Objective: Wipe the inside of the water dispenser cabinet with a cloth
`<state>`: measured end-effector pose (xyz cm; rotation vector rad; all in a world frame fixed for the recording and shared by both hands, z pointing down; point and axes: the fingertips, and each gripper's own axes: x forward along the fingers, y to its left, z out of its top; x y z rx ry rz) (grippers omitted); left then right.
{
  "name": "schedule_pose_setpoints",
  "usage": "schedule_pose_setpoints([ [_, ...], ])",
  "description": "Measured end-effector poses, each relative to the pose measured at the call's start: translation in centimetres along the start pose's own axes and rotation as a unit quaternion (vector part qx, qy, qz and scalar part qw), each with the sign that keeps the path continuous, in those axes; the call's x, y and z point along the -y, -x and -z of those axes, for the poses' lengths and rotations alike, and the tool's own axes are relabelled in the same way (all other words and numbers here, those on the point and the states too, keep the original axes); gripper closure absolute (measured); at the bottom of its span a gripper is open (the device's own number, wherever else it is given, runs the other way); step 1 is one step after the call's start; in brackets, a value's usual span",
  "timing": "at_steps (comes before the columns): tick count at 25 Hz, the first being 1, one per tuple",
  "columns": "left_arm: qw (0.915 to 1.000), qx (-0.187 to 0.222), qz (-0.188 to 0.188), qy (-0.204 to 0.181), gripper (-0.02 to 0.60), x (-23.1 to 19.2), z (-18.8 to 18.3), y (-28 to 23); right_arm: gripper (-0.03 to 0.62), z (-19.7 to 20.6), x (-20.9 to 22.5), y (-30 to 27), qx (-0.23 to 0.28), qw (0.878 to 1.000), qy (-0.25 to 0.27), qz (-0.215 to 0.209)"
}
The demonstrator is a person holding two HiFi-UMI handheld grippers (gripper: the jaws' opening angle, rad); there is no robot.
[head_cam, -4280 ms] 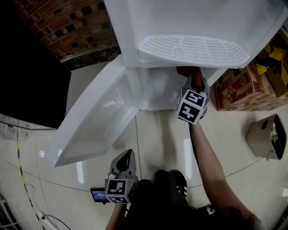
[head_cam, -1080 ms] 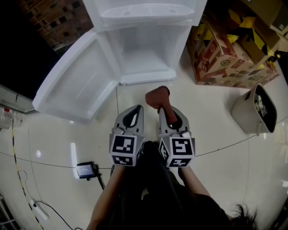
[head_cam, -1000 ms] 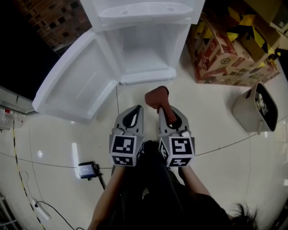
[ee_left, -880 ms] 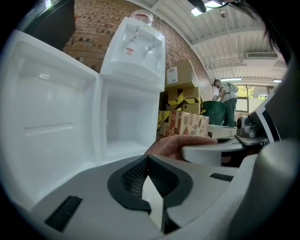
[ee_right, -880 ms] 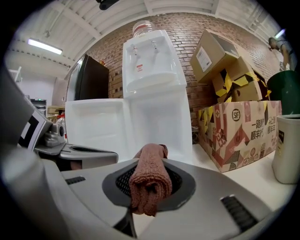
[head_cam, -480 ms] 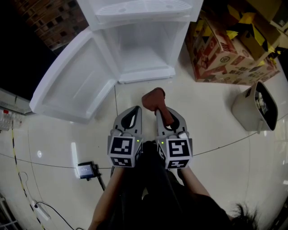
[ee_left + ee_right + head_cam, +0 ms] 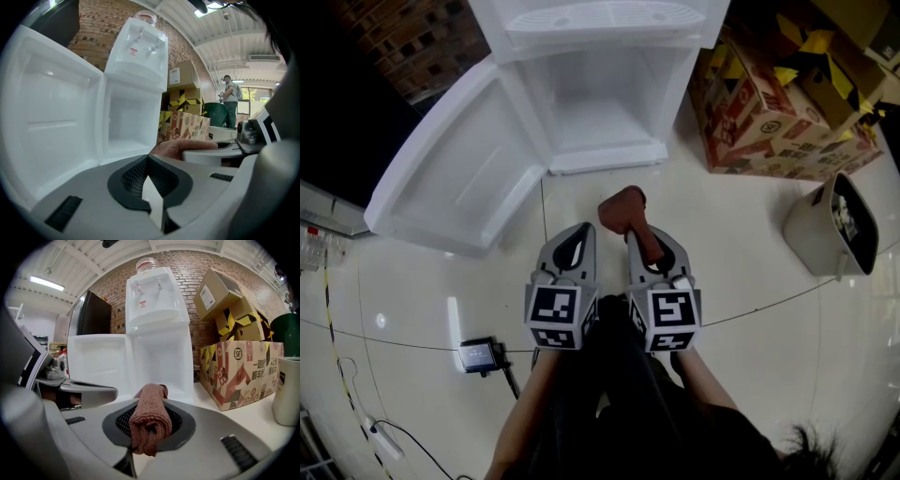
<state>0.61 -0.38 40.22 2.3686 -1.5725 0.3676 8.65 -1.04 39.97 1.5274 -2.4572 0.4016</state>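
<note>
The white water dispenser cabinet stands on the floor ahead with its door swung open to the left and its inside bare. Both grippers are held side by side close to my body, well short of the cabinet. My right gripper is shut on a rolled reddish-brown cloth, which sticks out past its tips. In the right gripper view the cloth fills the jaws, with the cabinet beyond. My left gripper is shut and holds nothing; its jaws meet at the tips.
Cardboard boxes are stacked right of the cabinet. A beige bin stands on the tiled floor at the right. A small dark device with a cable lies on the floor at my left. A person stands far off.
Four seconds ago the right gripper held the cloth inside the cabinet; now both grippers are drawn back side by side. Over the last second they have hardly moved.
</note>
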Motion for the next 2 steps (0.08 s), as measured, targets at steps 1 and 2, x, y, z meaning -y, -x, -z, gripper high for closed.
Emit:
schedule_pose_setpoints([
  [1,1.0000,0.000,-0.002,0.000,0.601,-0.14,0.18,0.04,0.519,0.10,-0.03,-0.01,-0.001,1.000,0.000,0.000],
  [2,1.0000,0.000,-0.004,0.001,0.601,-0.28,0.36,0.08,0.519,0.20,-0.06,-0.01,-0.003,1.000,-0.001,0.000],
])
